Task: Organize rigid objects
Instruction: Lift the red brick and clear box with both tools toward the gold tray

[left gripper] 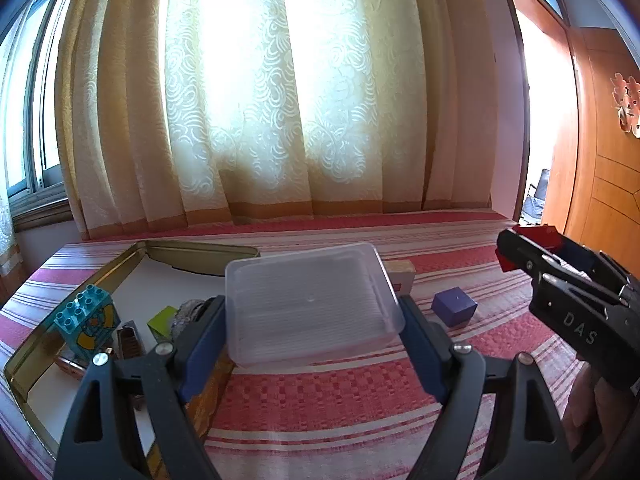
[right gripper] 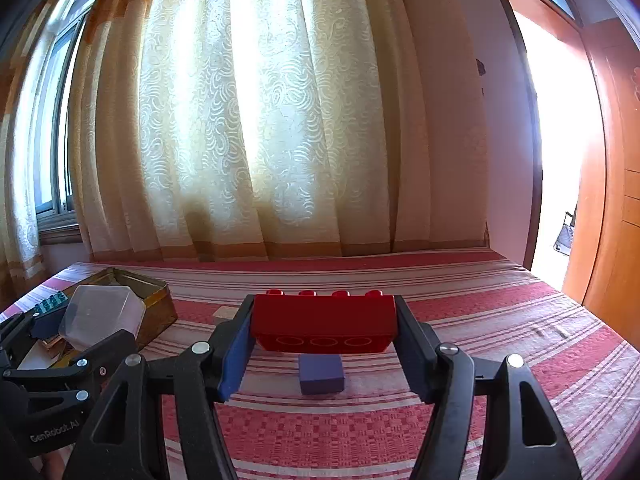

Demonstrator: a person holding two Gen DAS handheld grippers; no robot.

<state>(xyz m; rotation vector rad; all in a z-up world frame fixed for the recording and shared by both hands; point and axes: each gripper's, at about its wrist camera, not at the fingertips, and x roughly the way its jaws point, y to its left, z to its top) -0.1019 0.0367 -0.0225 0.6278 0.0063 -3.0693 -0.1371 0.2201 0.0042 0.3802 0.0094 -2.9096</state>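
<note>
Two hand-held grippers, each carrying one object above a bed with a red striped cover.

The left gripper (left gripper: 312, 316) has its fingers (left gripper: 204, 344) clamped on a clear plastic box (left gripper: 308, 300), held just beside an open metal tin (left gripper: 80, 292) that contains a teal toy brick (left gripper: 86, 318) and other small items. The right gripper (right gripper: 324, 328) has its fingers (right gripper: 236, 354) clamped on the ends of a red toy brick (right gripper: 324, 326), held studs up. A purple cube (right gripper: 322, 374) lies on the bed cover (right gripper: 360, 432) below the red brick.
</note>
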